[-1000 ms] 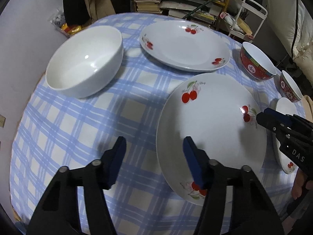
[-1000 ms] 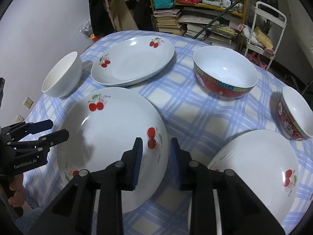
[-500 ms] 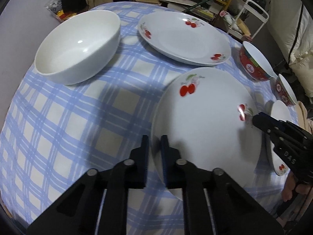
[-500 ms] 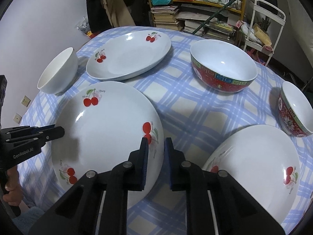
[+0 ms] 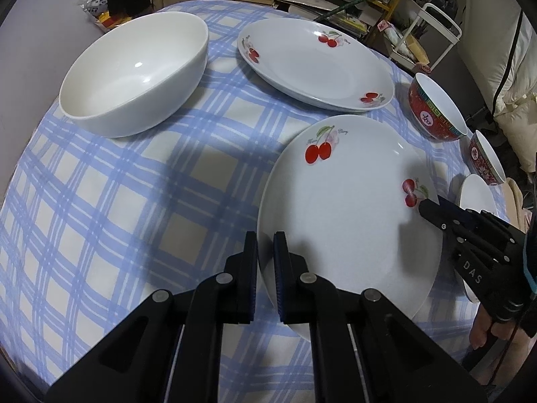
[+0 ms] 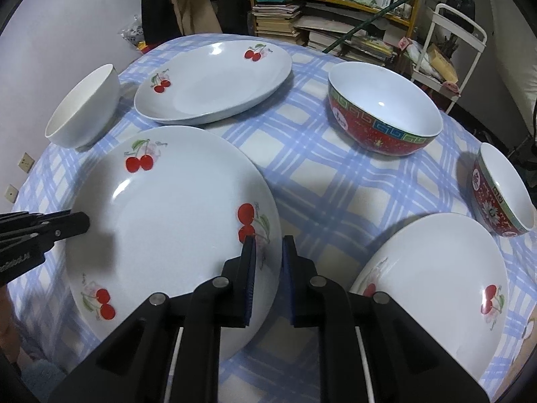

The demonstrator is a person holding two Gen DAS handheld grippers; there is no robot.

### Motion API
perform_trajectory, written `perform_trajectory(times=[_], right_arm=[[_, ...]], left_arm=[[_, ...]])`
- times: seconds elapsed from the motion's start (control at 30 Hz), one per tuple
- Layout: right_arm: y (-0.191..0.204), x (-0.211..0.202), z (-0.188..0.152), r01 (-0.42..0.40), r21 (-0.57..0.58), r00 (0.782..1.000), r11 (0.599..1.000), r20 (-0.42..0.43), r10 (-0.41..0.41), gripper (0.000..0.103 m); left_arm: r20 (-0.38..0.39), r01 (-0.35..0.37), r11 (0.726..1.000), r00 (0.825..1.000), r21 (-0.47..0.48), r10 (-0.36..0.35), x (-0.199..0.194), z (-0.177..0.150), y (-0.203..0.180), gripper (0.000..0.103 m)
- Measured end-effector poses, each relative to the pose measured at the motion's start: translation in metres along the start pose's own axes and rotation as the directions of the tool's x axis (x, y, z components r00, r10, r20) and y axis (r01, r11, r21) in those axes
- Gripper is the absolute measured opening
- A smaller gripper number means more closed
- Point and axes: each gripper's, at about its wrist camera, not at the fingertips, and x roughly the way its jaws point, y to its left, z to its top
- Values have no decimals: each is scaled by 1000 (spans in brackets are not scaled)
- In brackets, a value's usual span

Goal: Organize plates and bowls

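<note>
You have three cherry plates and three bowls. Both your left gripper (image 5: 265,262) and right gripper (image 6: 268,265) pinch opposite rims of the nearest plate (image 6: 174,221), a glossy white one beside the white bowl (image 5: 134,74).

I count three white cherry plates: one (image 6: 174,221) in the lower left of my right view, one (image 6: 214,82) in the upper middle, one (image 6: 436,275) in the lower right. Bowls come to three as well: one plain white bowl (image 6: 84,107) at the left edge, one large red bowl (image 6: 382,114) in the upper right, one small red bowl (image 6: 500,191) at the right edge. One blue checked tablecloth (image 6: 335,184) lies beneath all six.
</note>
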Motion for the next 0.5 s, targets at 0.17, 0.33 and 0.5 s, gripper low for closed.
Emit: perform_trajectory(times=[0.17, 0.33, 0.5], right_arm=[[-1, -9, -2, -21, 36, 999, 999, 34, 20, 17], [2, -17, -4, -40, 57, 998, 998, 46, 37, 17], [9, -31, -7, -52, 50, 996, 997, 71, 48, 17]], left_arm=[[-28, 8, 1000, 1000, -7, -8, 1, -1, 5, 10], [-37, 10, 1000, 999, -11, -10, -2, -7, 11, 10], [-38, -2, 1000, 999, -2, 2, -13, -18, 14, 11]])
